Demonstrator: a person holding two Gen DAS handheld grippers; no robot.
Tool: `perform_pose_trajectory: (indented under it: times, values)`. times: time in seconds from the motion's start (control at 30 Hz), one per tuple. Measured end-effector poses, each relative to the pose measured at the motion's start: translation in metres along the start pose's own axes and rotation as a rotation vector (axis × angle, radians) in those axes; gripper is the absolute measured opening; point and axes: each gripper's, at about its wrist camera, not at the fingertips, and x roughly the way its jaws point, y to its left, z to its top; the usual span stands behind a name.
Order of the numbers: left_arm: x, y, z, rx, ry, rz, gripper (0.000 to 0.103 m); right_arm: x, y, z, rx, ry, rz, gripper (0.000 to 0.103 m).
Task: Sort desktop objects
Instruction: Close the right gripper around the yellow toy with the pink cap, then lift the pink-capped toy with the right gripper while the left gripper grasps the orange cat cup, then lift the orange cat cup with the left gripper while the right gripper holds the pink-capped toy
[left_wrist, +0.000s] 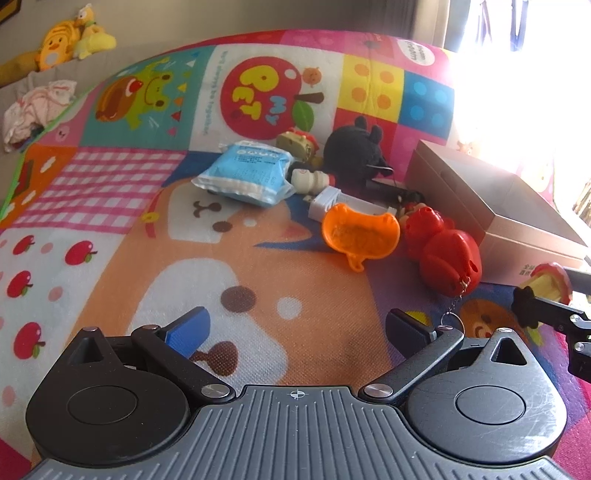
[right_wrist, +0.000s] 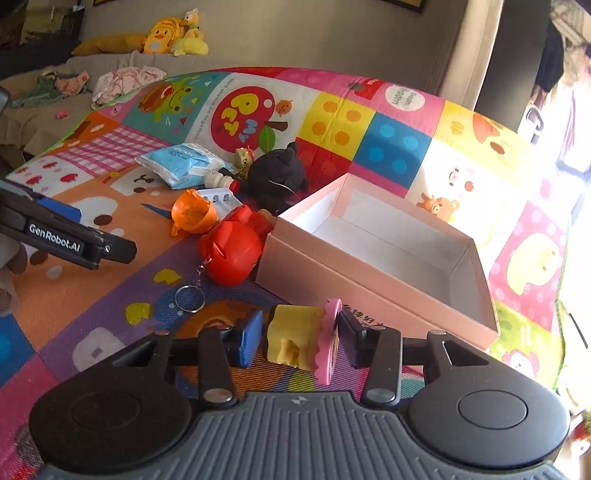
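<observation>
Two claws: right claw pinching yellow toy beside box, left claw agape.

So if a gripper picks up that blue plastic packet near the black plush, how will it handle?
The blue packet looks like a soft, crinkled pouch with puffy edges, so it will probably flex and sag rather than stay stiff. Its glossy film could slip between the pads. It lies flat, so rolling seems unlikely.

Your pink box is cut off at the frame's right edge, washed out by window glare; its printed text sits half-hidden behind the gripped toy.
</observation>
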Motion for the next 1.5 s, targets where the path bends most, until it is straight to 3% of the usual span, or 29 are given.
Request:
perform_pose_trajectory:
  times: [0.07,0.13,0.2,0.27,0.4,0.47,0.53,0.67,0.8,0.83,0.87,0.9,1.03,1.1,1.3,1.5]
  values:
    - [0.000,0.000,0.000,-0.004,-0.002,-0.001,0.103,-0.005,0.014,-0.005,-0.161,-0.038,-0.112,0.045]
    - [0.000,0.000,0.000,-0.004,-0.003,0.001,0.103,-0.007,0.032,-0.012,-0.307,-0.060,-0.153,0.045]
    - [0.000,0.000,0.000,-0.004,-0.003,0.000,0.103,-0.006,0.045,-0.016,-0.368,-0.041,-0.101,0.044]
    - [0.000,0.001,0.000,-0.009,-0.006,0.001,0.103,-0.005,0.052,-0.015,-0.359,-0.034,-0.046,0.053]
    - [-0.001,0.005,0.000,-0.027,-0.010,0.000,0.103,-0.012,0.042,-0.004,-0.206,-0.050,0.080,0.058]
    - [-0.001,0.004,0.000,-0.011,-0.009,-0.002,0.103,-0.018,0.028,-0.002,-0.102,-0.065,0.110,0.073]
    - [-0.001,0.001,0.002,0.015,-0.014,-0.014,0.103,-0.023,0.009,-0.003,0.009,-0.082,0.104,0.086]
    - [0.003,-0.014,0.015,0.081,-0.066,-0.017,0.103,-0.027,-0.028,-0.021,0.237,-0.055,0.069,0.097]
    - [0.019,-0.033,0.033,0.157,-0.090,-0.036,0.101,-0.018,-0.053,-0.047,0.441,0.003,0.049,0.099]
    - [0.024,-0.038,0.037,0.174,-0.088,-0.039,0.099,-0.015,-0.055,-0.051,0.477,0.013,0.050,0.100]
    - [0.030,-0.042,0.040,0.187,-0.081,-0.043,0.090,-0.012,-0.056,-0.054,0.505,0.024,0.047,0.100]
    - [0.036,-0.045,0.043,0.193,-0.069,-0.046,0.084,-0.011,-0.057,-0.055,0.507,0.026,0.042,0.100]
    - [0.055,-0.046,0.049,0.185,-0.046,-0.039,0.081,-0.011,-0.053,-0.055,0.490,0.015,0.051,0.103]
    - [0.060,-0.043,0.049,0.175,-0.027,-0.056,0.064,-0.008,-0.052,-0.055,0.489,0.026,0.058,0.103]
    - [0.034,-0.037,0.037,0.178,-0.027,-0.084,0.064,-0.001,-0.056,-0.057,0.524,0.069,0.069,0.103]
    - [-0.016,-0.048,0.003,0.247,-0.005,-0.206,0.064,0.007,-0.054,-0.056,0.516,0.121,0.076,0.103]
